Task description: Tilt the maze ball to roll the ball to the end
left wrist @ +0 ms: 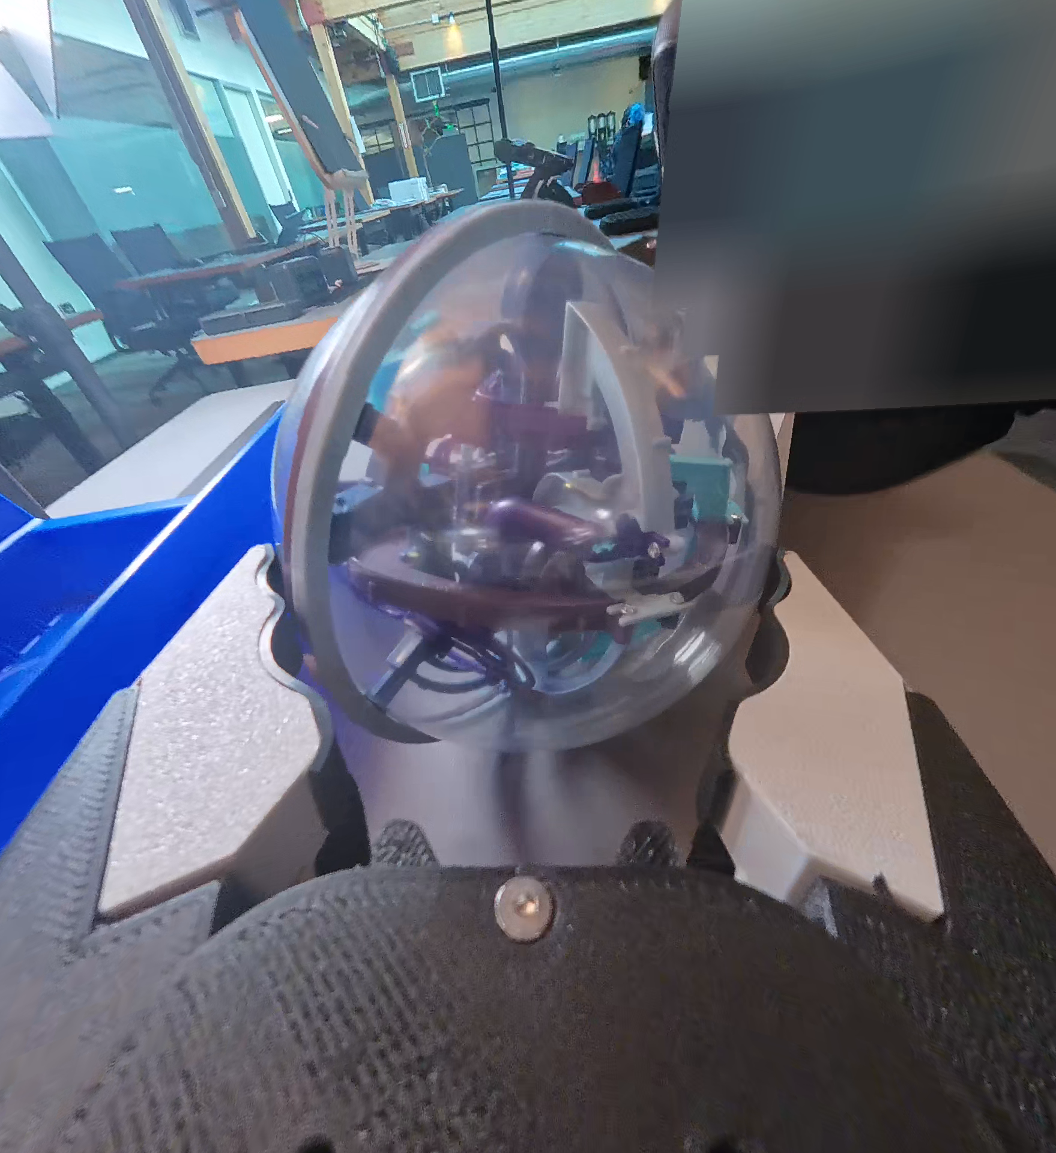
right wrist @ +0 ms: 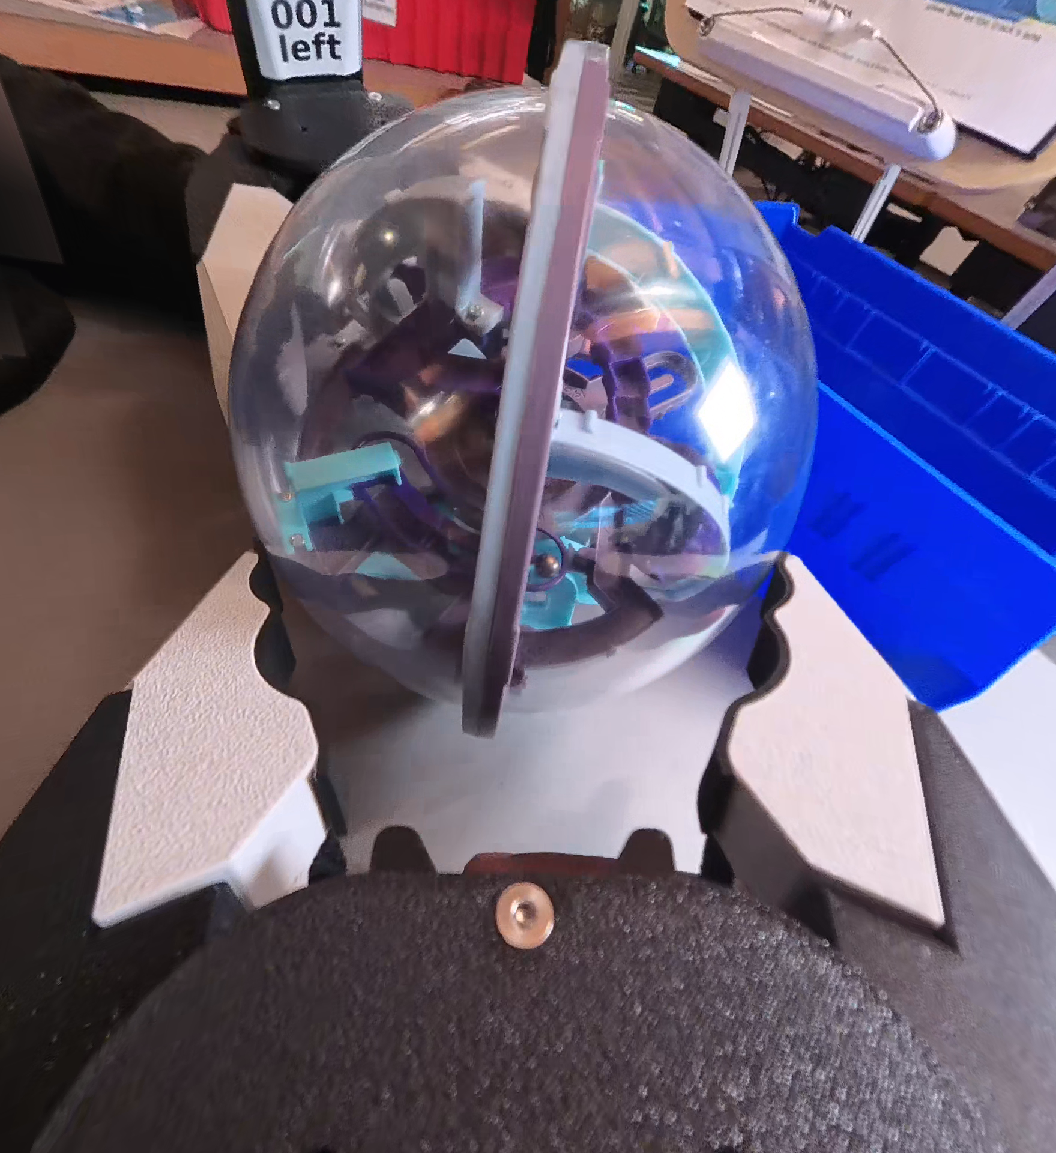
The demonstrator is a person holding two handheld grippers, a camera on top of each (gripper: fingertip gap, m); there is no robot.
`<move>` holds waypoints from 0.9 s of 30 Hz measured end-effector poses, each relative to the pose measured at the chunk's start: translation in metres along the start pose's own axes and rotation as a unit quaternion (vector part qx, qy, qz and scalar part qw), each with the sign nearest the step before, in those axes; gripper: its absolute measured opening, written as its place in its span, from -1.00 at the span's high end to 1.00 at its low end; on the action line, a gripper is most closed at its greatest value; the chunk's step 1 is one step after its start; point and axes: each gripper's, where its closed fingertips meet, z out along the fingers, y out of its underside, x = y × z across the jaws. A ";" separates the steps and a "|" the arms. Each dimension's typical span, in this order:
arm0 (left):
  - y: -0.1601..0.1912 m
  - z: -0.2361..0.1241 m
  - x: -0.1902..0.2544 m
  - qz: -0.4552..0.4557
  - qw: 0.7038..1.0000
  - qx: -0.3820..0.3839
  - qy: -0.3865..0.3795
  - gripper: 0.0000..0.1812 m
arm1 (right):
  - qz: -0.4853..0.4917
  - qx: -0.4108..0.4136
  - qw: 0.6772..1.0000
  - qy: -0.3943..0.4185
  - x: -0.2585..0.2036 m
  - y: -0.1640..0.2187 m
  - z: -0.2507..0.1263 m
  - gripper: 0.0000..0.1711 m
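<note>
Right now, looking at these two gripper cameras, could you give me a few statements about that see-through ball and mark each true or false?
1. The maze ball is a clear sphere with a grey ring around it. True.
2. Only the left gripper holds it. False: the right gripper holds it too, both closed on the sphere.
3. A small dark ball sits low inside, beside the grey ring. True.
4. The bin next to the sphere is red. False: it is blue.
5. The grey ring runs level, like a belt. False: it stands nearly upright in both views.
</note>
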 end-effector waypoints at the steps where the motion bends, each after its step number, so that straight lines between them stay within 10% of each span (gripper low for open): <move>1: 0.002 -0.001 0.001 0.013 1.000 -0.003 -0.004 -0.60 | -0.013 0.000 1.000 0.002 -0.001 -0.001 0.000 -0.73; 27: 0.025 -0.007 0.002 0.125 0.989 -0.065 -0.044 -0.60 | -0.126 -0.023 0.990 0.055 -0.007 -0.007 0.004 -0.73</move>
